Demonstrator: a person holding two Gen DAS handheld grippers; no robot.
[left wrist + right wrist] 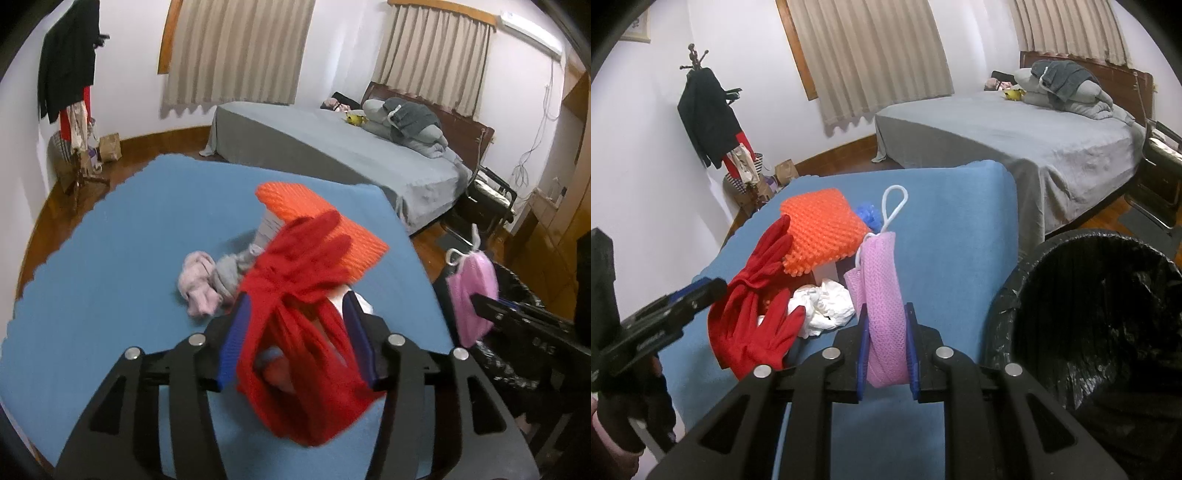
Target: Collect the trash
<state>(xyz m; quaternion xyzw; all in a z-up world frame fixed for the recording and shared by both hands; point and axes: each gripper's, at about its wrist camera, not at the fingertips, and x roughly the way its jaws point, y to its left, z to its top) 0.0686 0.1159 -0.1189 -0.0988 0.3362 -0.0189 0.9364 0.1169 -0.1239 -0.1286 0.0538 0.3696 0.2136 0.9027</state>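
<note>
My left gripper (pixel 295 314) is shut on a pair of red gloves (pixel 295 295), which hang over a blue-covered table (pixel 110 266); the gloves also show in the right wrist view (pixel 750 314). My right gripper (pixel 886 317) is shut on a pink mesh pouch (pixel 882 295) with a white loop cord, seen also in the left wrist view (pixel 472 295). A black-lined trash bin (pixel 1100 317) stands just right of the right gripper. On the table lie an orange nubbed mat (pixel 820 229), crumpled white paper (pixel 823 306), and pink and grey crumpled socks (pixel 207 284).
A grey bed (pixel 1015 140) stands behind the table. A coat rack with clothes (pixel 709 118) is by the left wall. A black chair (pixel 487 199) stands beside the bed. Wooden floor surrounds the table.
</note>
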